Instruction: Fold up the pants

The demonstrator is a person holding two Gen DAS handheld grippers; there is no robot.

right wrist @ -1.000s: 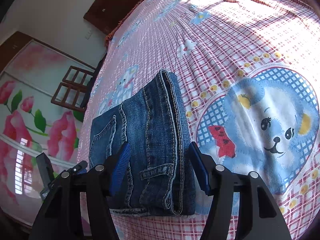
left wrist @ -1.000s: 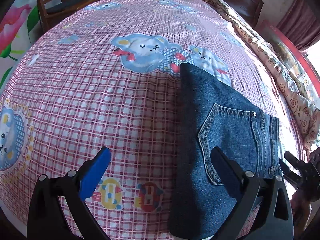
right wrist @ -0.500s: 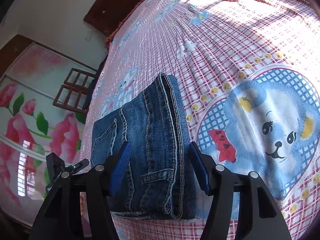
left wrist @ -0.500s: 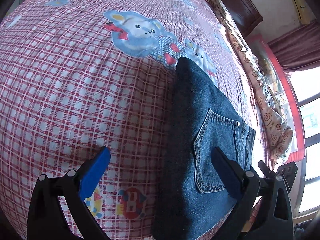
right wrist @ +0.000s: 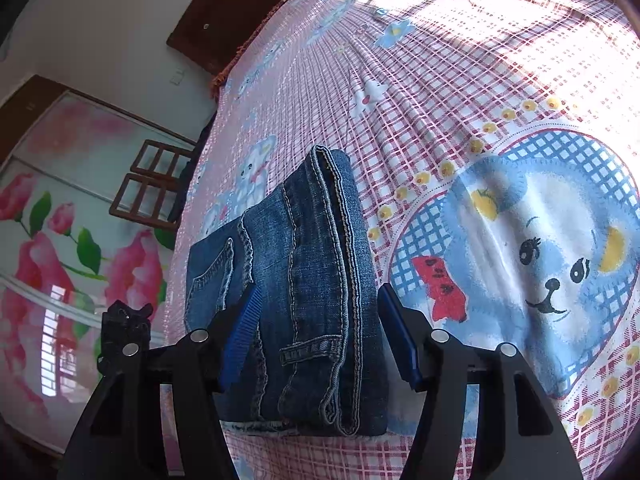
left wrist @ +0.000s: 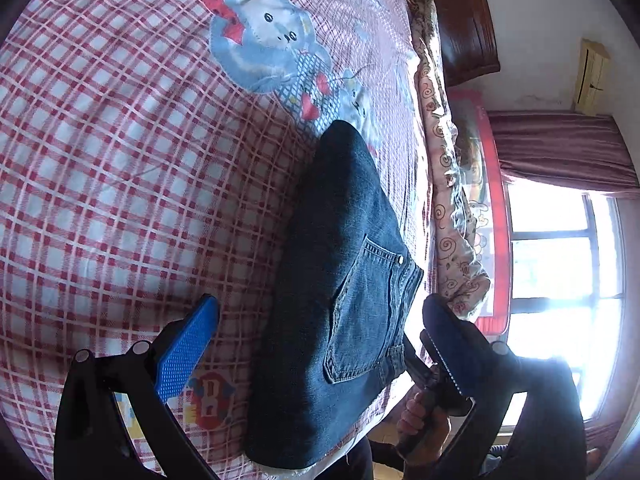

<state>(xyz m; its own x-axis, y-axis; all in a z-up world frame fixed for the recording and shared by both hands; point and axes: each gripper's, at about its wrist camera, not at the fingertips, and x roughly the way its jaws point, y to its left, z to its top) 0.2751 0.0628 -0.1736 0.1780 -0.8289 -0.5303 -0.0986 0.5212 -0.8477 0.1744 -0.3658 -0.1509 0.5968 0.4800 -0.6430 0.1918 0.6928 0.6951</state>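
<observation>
Left gripper (left wrist: 320, 336) spread wide, folded jeans (left wrist: 336, 312) lying between its blue pads, untouched. Right gripper (right wrist: 318, 330) also parted, straddling the waistband end of the jeans (right wrist: 304, 292) without clamping. Denim bundle rests at the near edge of the checked bedsheet (left wrist: 120, 160), back pocket up.

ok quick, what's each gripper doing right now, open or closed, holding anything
Left gripper: open, holding nothing, jeans between its fingers.
Right gripper: open, straddling the jeans' folded edge, not clamped.

blown-out window (left wrist: 560, 264) glare, sunlit bedsheet (right wrist: 480, 60), strong fisheye warping at dark edges
</observation>
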